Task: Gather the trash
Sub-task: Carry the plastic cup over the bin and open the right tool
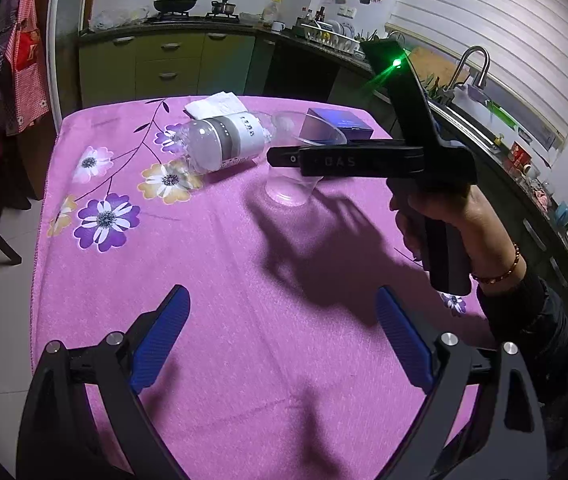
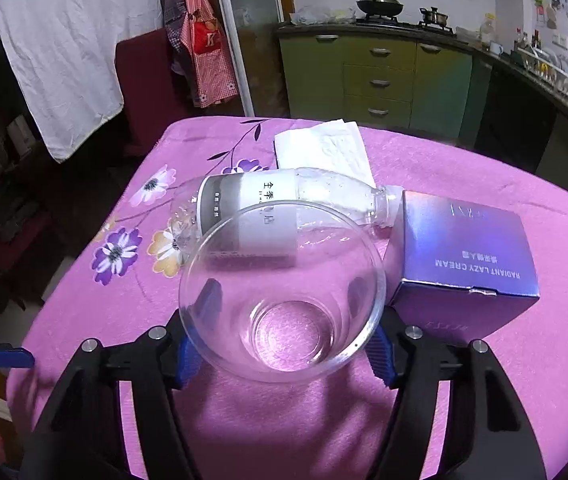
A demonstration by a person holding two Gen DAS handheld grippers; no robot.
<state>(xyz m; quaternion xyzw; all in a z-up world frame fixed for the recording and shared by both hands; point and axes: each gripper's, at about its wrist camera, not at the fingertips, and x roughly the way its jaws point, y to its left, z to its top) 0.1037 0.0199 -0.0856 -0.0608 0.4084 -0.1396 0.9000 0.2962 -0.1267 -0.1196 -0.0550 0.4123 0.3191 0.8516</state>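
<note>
A clear plastic cup (image 2: 284, 292) stands upright on the pink flowered tablecloth (image 2: 284, 412). My right gripper (image 2: 284, 304) has a blue pad against each side of its lower wall, shut on it. From the left wrist view the right gripper (image 1: 284, 158) reaches in from the right and crosses the cup (image 1: 291, 188). Just behind the cup lies an empty clear bottle (image 2: 252, 208) on its side, with a folded white napkin (image 2: 323, 148) beyond it. A purple cream box (image 2: 463, 252) sits to the cup's right. My left gripper (image 1: 282, 296) hangs open over bare cloth, nothing between its fingers.
A person's hand (image 1: 463, 220) with a bracelet holds the right gripper's handle. A kitchen counter with sink (image 1: 471, 92) runs along the right and back. A dark red chair (image 2: 152, 80) stands beyond the table's far left corner. The near half of the cloth (image 1: 244, 280) is bare.
</note>
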